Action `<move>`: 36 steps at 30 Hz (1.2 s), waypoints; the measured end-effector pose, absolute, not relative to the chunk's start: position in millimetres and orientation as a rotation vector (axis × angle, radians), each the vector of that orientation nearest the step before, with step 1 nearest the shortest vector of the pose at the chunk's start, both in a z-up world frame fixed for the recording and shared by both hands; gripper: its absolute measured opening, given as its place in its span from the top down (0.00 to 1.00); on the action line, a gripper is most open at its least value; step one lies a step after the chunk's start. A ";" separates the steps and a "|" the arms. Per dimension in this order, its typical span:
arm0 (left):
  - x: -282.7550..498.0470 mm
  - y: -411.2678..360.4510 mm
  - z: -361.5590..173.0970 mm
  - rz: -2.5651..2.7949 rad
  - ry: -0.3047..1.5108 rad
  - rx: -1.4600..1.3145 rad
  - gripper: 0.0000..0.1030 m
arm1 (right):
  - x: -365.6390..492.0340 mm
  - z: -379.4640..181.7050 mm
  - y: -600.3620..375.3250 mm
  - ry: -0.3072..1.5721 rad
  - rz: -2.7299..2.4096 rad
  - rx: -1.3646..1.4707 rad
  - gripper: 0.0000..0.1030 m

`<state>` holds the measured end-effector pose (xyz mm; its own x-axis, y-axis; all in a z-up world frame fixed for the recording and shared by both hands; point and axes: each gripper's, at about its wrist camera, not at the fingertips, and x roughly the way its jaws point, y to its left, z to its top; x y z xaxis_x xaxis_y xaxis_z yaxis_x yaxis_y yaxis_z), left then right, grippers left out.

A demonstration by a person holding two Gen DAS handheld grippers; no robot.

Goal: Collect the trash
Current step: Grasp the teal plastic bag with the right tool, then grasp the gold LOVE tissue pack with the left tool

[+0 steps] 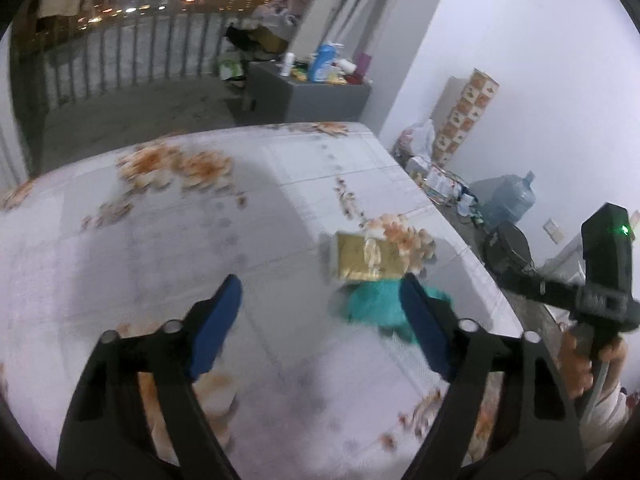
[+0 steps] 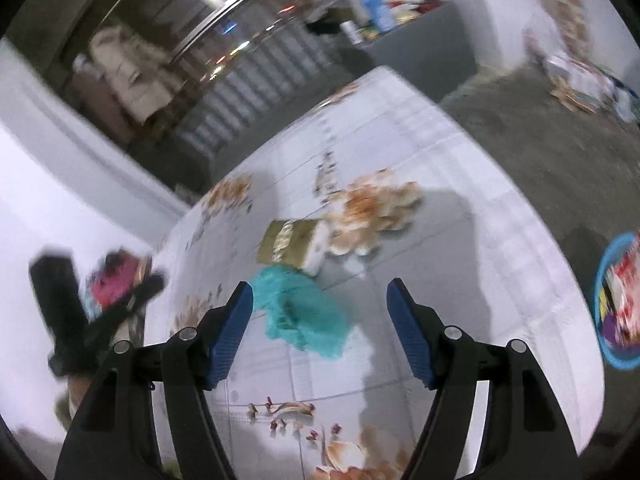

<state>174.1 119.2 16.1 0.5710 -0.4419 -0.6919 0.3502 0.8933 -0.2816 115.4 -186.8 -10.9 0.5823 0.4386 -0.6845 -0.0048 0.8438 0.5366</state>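
Both views are blurring. Left gripper point(image 1: 320, 320) is hovering wide apart, holding nothing; right gripper point(image 2: 320, 328) is gaping too, empty. Crumpled teal bag point(image 2: 304, 312), thin plastic probably, is lying on the floral bedsheet point(image 1: 160, 240), at 12 o'clock between the right's blue ribbed pads point(image 2: 230, 336). Boxy gold packet point(image 1: 364, 256) is touching it at 12. Bed edge is curving at 3 o'clock; blue-rimmed bin point(image 2: 618, 300) is sitting beyond it.

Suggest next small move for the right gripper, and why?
Probably ease the right gripper forward and down over the teal wad: its jaws stand open and empty, and the wad lies on the floral sheet just ahead, left of centre.
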 end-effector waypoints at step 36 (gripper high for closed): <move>177.0 57.3 -36.2 -0.545 1.035 -0.086 0.38 | 81.9 -43.4 -234.8 1.000 0.053 0.534 0.61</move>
